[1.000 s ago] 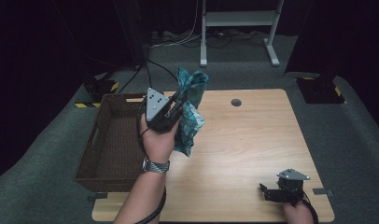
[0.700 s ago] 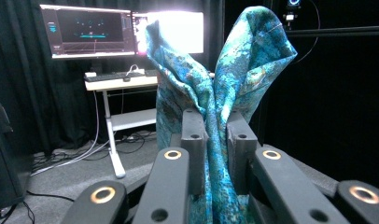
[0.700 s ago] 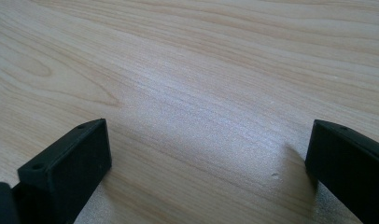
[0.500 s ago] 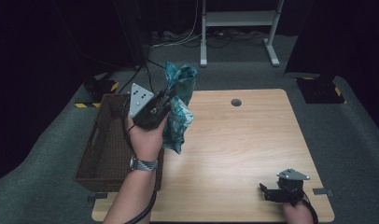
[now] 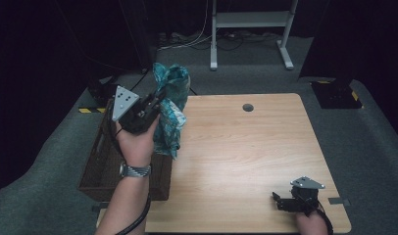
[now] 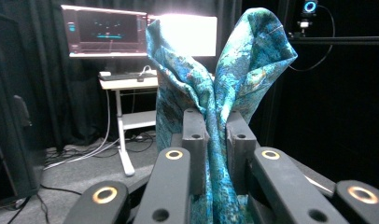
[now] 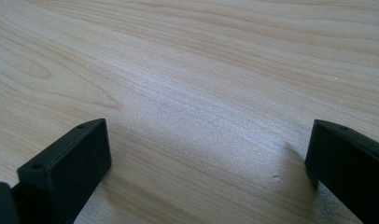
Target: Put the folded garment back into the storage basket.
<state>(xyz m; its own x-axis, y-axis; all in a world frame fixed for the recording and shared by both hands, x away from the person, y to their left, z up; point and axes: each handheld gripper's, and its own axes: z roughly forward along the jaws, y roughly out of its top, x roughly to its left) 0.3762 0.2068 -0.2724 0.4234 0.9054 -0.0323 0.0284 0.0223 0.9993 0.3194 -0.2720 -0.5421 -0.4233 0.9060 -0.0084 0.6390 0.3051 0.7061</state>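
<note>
Left gripper pinches the crumpled teal patterned cloth tight between its jaws, holding it aloft over the near edge of the dark woven wicker basket. The risk: loose folds dangle toward the pale wooden table and may snag the rim. Right gripper sits spread, empty, on the table

The left gripper is held raised at the table's left edge by the left hand, with its grey three-cornered plate tilted upward; its black jaws are clamped together on a fold of teal patterned cloth (seen pinched between the pads in the left gripper view). The right gripper is rested low at the near right corner, jaws spread wide apart with nothing between them.
</note>
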